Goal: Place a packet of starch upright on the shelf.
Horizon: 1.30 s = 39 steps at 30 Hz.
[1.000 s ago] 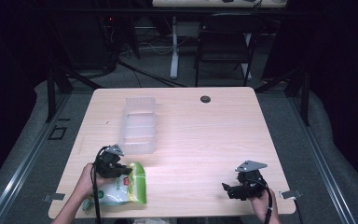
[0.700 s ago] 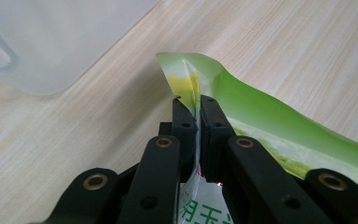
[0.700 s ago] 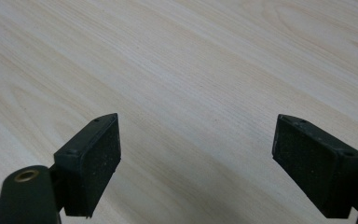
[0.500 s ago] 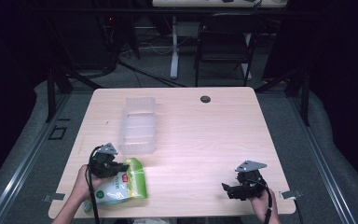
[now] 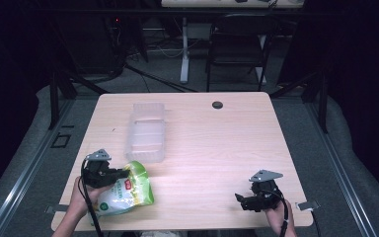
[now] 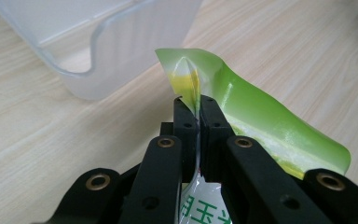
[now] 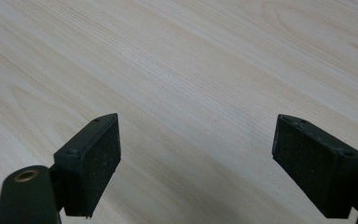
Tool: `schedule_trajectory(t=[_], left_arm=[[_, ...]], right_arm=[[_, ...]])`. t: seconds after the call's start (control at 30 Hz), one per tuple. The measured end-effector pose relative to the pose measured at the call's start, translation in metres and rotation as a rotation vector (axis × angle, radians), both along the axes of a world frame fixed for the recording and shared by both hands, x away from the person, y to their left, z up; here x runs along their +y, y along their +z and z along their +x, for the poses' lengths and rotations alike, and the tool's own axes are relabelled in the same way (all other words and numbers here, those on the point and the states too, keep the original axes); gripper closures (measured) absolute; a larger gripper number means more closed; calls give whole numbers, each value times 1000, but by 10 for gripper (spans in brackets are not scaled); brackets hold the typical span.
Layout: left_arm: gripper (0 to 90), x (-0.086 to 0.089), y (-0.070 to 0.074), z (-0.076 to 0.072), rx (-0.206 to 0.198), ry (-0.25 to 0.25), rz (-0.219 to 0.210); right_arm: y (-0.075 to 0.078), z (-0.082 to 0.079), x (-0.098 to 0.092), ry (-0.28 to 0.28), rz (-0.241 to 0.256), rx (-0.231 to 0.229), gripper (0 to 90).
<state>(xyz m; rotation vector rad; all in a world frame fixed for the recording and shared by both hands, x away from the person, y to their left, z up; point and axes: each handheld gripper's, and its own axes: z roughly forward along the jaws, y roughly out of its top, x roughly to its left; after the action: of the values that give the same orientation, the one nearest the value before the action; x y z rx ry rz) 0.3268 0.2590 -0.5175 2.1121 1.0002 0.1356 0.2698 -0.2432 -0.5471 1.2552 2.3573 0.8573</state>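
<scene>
One green pouch [image 5: 124,191], one clear plastic bin [image 5: 145,131], one table [image 5: 217,143] and two hand-held grippers.

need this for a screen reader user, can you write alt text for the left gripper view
The left gripper is shut on the top edge of a green and white pouch, its two black jaws pinching the seam. Just beyond stands a clear plastic container on a light wooden table.

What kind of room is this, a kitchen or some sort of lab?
Likely a lab or test workspace, not a kitchen: a bare wooden table ringed by dark metal framing, a black chair behind, and cabled hand-held grippers, the left gripper pinching a green bag.
</scene>
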Motion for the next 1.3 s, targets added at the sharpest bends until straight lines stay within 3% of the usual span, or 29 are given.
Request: schedule_trajectory(t=[0.23, 0.53, 0.7, 1.1, 1.3], left_arm=[[875, 4, 6, -4, -31, 18, 13], [879, 9, 10, -7, -49, 54, -11], [882, 16, 15, -10, -80, 83, -43], [884, 25, 22, -15, -143, 128, -53], [886, 28, 27, -19, -194, 183, -71]], right_arm=[[0, 0, 0, 2, 0, 2, 148], [0, 1, -1, 6, -3, 4, 148], [0, 1, -1, 3, -3, 3, 148], [0, 1, -1, 3, 2, 6, 148], [0, 1, -2, -4, 1, 1, 148]])
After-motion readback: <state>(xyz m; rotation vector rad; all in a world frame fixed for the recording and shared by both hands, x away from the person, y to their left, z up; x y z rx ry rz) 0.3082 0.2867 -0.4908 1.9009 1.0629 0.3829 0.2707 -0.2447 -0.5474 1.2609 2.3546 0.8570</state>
